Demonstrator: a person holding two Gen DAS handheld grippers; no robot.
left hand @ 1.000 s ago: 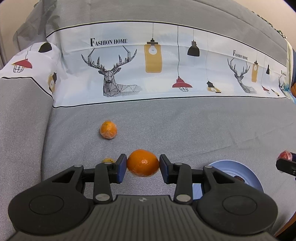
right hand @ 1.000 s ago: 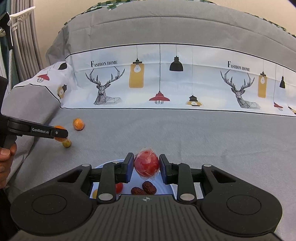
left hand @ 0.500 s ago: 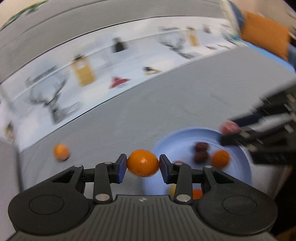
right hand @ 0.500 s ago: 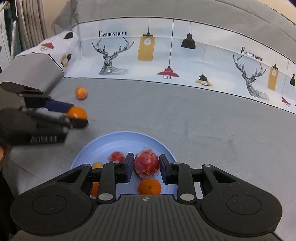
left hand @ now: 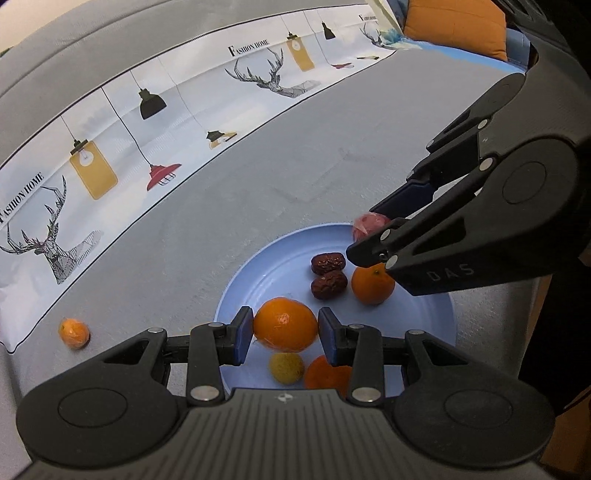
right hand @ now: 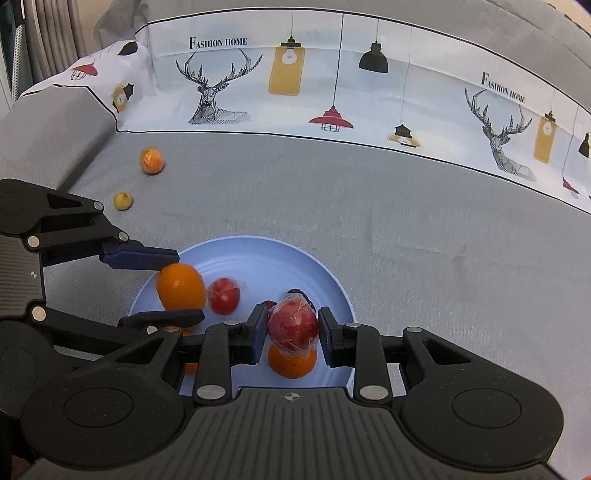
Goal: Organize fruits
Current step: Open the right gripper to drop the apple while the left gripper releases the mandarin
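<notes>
A light blue plate [left hand: 258,273] [right hand: 266,251] lies on the grey sofa seat. My left gripper [left hand: 285,329] [right hand: 162,284] is shut on an orange [left hand: 285,325] [right hand: 181,286] and holds it over the plate's left part. My right gripper [right hand: 291,329] [left hand: 373,232] is shut on a wrapped red fruit [right hand: 293,326] [left hand: 369,223] above the plate. On the plate lie two dark dates [left hand: 328,273], a small orange [left hand: 372,286] [right hand: 291,363], a yellow-green fruit [left hand: 286,367], another orange [left hand: 327,374] and a wrapped red fruit [right hand: 223,295].
A small wrapped orange [left hand: 74,332] [right hand: 151,160] and a small yellow-green fruit [right hand: 122,200] lie on the seat left of the plate. The printed backrest cover [right hand: 332,85] rises behind. An orange cushion [left hand: 454,27] sits far right.
My left gripper has carried the orange right, from the open seat to above the plate. My right gripper has brought the wrapped red fruit forward over the plate.
</notes>
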